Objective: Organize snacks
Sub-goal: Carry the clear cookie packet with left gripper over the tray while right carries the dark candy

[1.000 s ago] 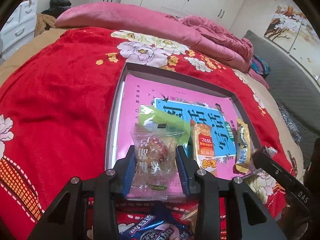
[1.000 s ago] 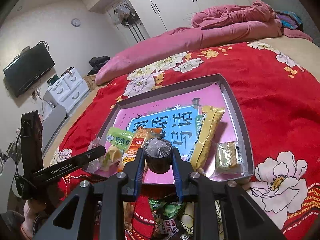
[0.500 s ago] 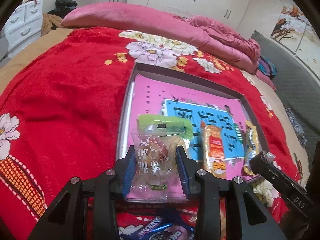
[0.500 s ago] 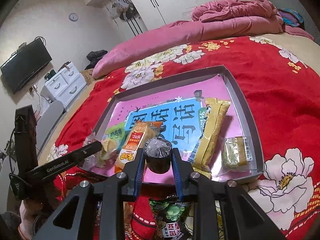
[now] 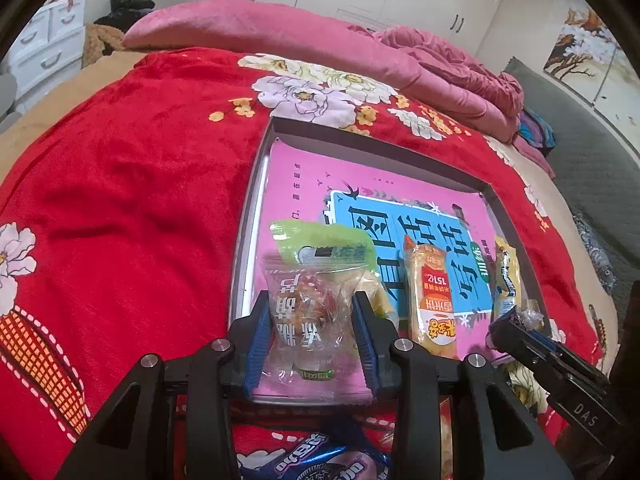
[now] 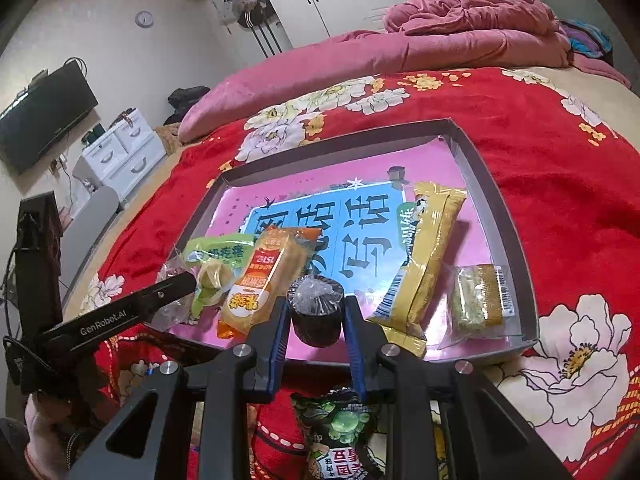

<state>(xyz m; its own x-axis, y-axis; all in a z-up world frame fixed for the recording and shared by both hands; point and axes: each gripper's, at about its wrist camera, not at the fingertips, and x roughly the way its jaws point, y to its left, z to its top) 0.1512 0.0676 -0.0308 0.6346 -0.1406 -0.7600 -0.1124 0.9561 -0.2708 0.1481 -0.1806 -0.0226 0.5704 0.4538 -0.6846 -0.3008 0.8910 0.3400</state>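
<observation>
My left gripper (image 5: 312, 304) is shut on a clear-wrapped snack packet (image 5: 308, 320), held over the near left corner of the grey tray (image 5: 248, 240). My right gripper (image 6: 316, 302) is shut on a small dark round snack in clear wrap (image 6: 316, 320), just above the tray's near rim (image 6: 504, 216). In the tray lie a green packet (image 6: 216, 256), an orange packet (image 6: 272, 276), a long yellow packet (image 6: 428, 256) and a small pale packet (image 6: 480, 300). The left gripper's finger (image 6: 180, 280) shows at the tray's left corner.
The tray rests on a red flowered blanket (image 5: 120, 200) on a bed, with a pink book lining its bottom. Loose snacks lie in front of the tray: a blue cookie pack (image 5: 312, 464) and a green pea bag (image 6: 340, 432). Pink bedding (image 6: 440, 40) is piled behind.
The right gripper has tipped slightly downward over the tray's near edge. Both grips hold as before and the left gripper has stayed put.
</observation>
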